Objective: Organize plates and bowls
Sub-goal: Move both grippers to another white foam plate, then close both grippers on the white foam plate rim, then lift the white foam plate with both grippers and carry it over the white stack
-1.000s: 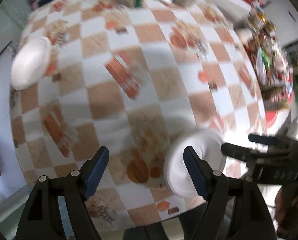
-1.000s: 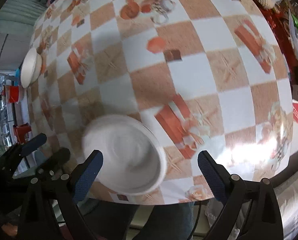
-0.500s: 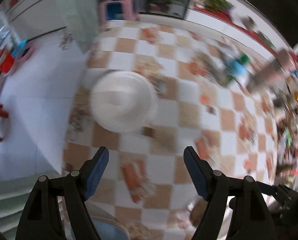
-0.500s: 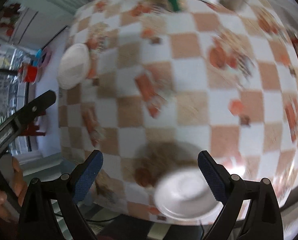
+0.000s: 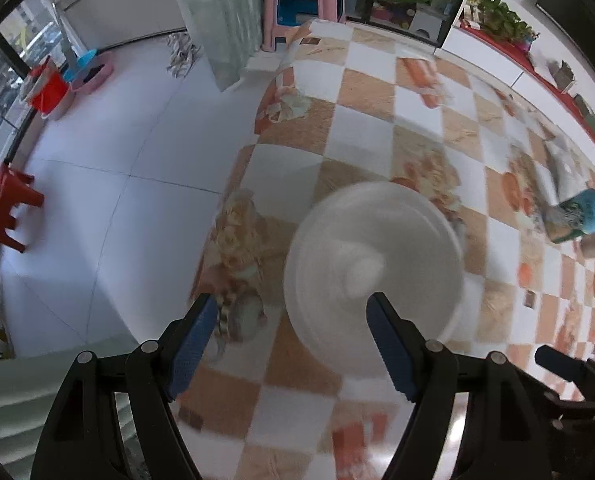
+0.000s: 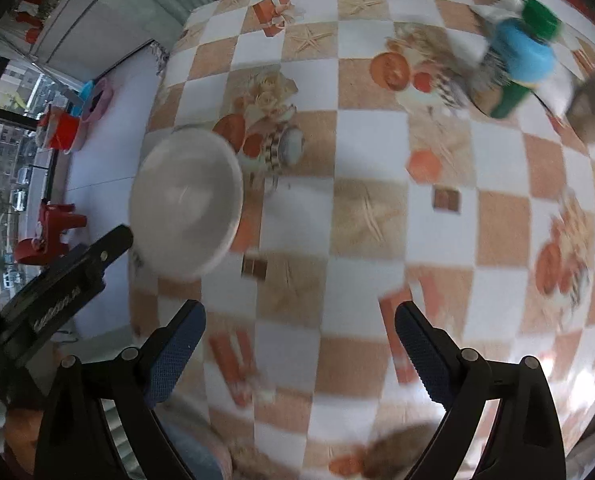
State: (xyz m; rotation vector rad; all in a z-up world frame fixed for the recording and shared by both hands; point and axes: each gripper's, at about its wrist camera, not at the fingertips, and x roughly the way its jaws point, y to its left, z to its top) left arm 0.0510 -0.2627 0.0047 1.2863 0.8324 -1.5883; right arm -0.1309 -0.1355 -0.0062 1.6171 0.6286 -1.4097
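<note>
1. White bowl (image 5: 377,272) sits near the table's left edge on the checkered tablecloth (image 5: 361,128) — from the left wrist cam it's right ahead of the left gripper (image 5: 293,344), whose jaws stand wide apart with nothing between them; the right-hand blue pad overlaps the bowl's near rim in the picture, but contact can't be told.
2. Right wrist cam shows the same bowl (image 6: 187,200) off to the left, well apart from the right gripper (image 6: 299,354), which is also spread wide over bare cloth.
3. Only the right cam gets a good look at the blue-and-green container (image 6: 517,60) at the far side; only the left cam shows the pink stool (image 5: 303,0) and red stool (image 5: 5,208) out on the tiled floor.
4. Writing: there's lettering on the left gripper's black body in the right cam — too blurred to read.
5. Room: the cloth right of the bowl is open; on its left the table drops straight off to the floor.
</note>
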